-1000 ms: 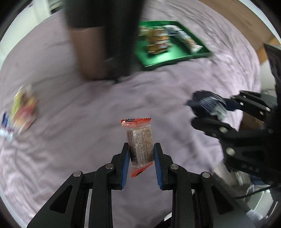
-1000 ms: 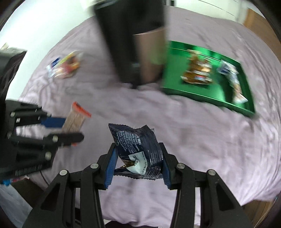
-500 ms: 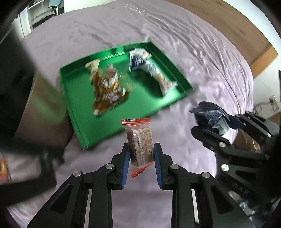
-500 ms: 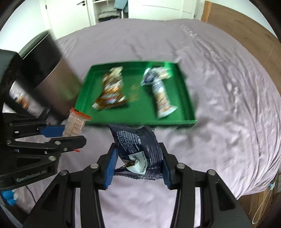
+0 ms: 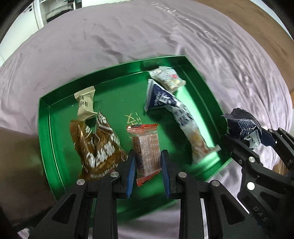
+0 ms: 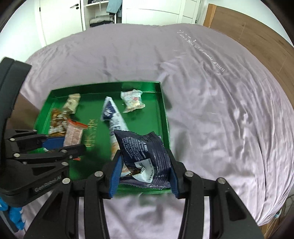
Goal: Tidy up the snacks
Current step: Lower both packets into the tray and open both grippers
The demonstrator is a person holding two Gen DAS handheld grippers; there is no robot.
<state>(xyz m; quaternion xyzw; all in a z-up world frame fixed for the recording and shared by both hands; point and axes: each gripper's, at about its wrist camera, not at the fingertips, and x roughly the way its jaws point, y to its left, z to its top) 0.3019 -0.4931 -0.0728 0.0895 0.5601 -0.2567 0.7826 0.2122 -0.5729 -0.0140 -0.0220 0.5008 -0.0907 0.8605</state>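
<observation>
Red pack (image 5: 146, 152) is clamped upright, long axis vertical, in left gripper (image 5: 147, 166); navy pack (image 6: 145, 156) gripped by right gripper (image 6: 144, 176), both over green tray (image 5: 47, 139).

A home bedroom is shown: a bed (image 6: 202, 92) spread with a wrinkled lilac sheet fills both views. Behind the bed, white doors (image 6: 60, 20) and an open wardrobe (image 6: 102, 14) with folded and hanging clothes are seen. A wooden headboard (image 6: 257, 42) is seen at the bed's right edge
</observation>
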